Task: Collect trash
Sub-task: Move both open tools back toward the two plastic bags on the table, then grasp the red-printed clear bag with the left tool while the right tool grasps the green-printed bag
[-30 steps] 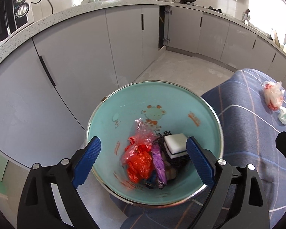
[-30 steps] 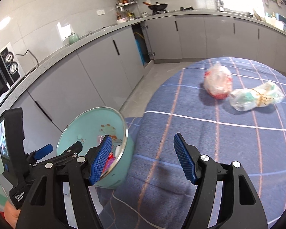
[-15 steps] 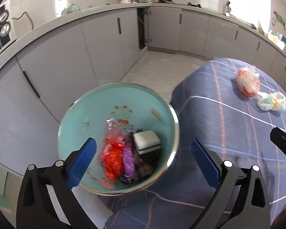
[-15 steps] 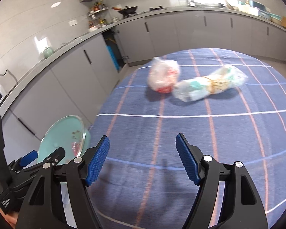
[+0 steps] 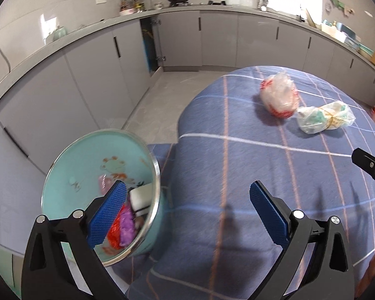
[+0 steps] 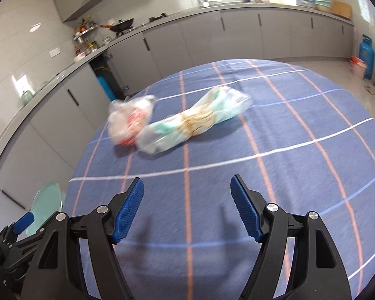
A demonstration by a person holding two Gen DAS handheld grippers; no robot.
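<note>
Left gripper (image 5: 187, 200): jaws just widened to full spread, nothing between them, lower centre over blue plaid tablecloth (image 5: 262, 162).
Right gripper (image 6: 187, 200): jaws apart, empty, lower centre.
Turquoise bin (image 5: 75, 175): lower left, beside the table edge; holds white sponge (image 5: 142, 197), red and purple wrappers.
Red-printed plastic bag (image 6: 128, 122) and green-printed tied bag (image 6: 195, 120): touching, mid-frame on the cloth.

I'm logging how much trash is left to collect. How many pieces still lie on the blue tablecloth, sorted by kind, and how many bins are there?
Clear plastic bag with red print: 1
Twisted clear wrapper with teal and tan print: 1
Teal bin, already holding trash: 1
Total: 2 pieces left on the tablecloth, 1 bin
</note>
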